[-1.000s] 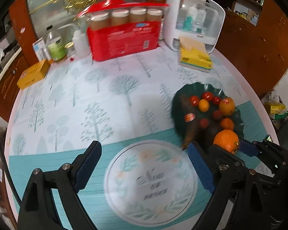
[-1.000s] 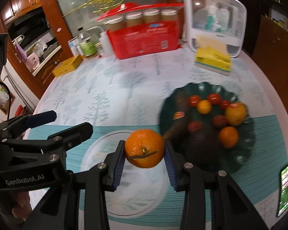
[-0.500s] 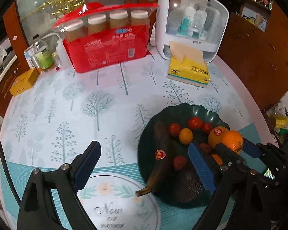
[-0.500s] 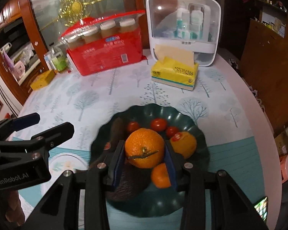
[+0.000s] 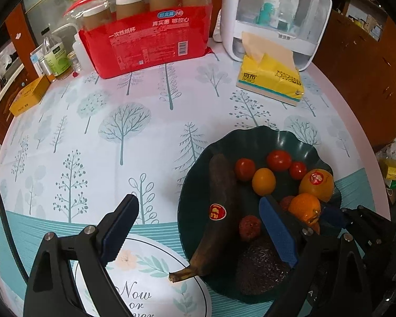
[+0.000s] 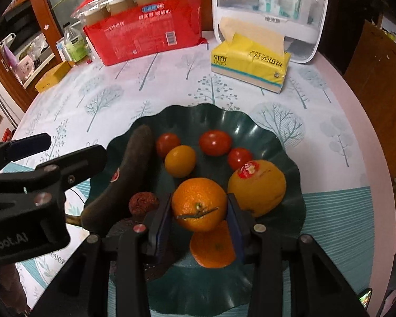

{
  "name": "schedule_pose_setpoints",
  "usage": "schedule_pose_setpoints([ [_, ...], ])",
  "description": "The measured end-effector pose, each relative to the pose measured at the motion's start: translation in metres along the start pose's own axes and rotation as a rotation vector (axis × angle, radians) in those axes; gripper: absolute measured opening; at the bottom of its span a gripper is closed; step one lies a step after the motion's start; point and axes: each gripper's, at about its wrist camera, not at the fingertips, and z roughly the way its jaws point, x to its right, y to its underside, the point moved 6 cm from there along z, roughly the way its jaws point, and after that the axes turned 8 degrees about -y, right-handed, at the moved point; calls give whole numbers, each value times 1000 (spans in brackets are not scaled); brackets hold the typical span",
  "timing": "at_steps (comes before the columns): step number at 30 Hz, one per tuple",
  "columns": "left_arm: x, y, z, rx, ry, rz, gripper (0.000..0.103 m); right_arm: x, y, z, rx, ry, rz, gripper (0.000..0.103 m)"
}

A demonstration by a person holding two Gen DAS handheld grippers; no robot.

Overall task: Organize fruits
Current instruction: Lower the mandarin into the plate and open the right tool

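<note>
My right gripper (image 6: 199,218) is shut on an orange (image 6: 199,203) and holds it just above a dark green fruit plate (image 6: 250,121), over a second orange (image 6: 212,251). The plate holds a dark overripe banana (image 6: 121,179), three red tomatoes (image 6: 215,142), a small yellow fruit (image 6: 179,161), a stickered yellow-orange fruit (image 6: 257,186), a red lychee (image 6: 142,203) and a dark avocado. My left gripper (image 5: 198,231) is open and empty at the plate's near left edge (image 5: 187,185); the held orange (image 5: 303,207) shows behind its right finger.
A red pack of paper cups (image 5: 147,37), a white cosmetics organiser (image 5: 277,13), a yellow tissue pack (image 5: 272,79), bottles (image 5: 54,58) and a yellow box (image 5: 29,97) line the table's far side. A round printed mat (image 5: 145,277) lies left of the plate.
My right gripper carried the orange forward from over the round mat to over the plate and lowered it among the fruit. My left gripper moved forward alongside, still open.
</note>
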Motion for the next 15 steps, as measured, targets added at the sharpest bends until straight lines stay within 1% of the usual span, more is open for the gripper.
schedule_pose_setpoints([
  [2, -2, 1, 1, -4, -2, -5, 92, -1, 1, 3, -10, -6, -9, 42],
  [3, -3, 1, 1, -6, -1, -7, 92, -3, 1, 3, -8, -6, -15, 46],
  [4, -4, 1, 1, -7, 2, -8, 92, -4, 1, 2, -5, -4, -20, 54],
  [5, -4, 1, 1, -9, 4, -9, 92, -5, 1, 2, -1, -4, -24, 57],
  [6, -5, 2, 1, -10, 7, -9, 92, -6, 0, 0, 5, -1, -28, 63],
  [7, -5, 2, 0, -11, 10, -9, 92, -7, 0, -1, 13, 4, -32, 66],
  [15, -10, 7, -8, -7, 13, -9, 92, -10, 1, -8, 19, -2, -26, 66],
])
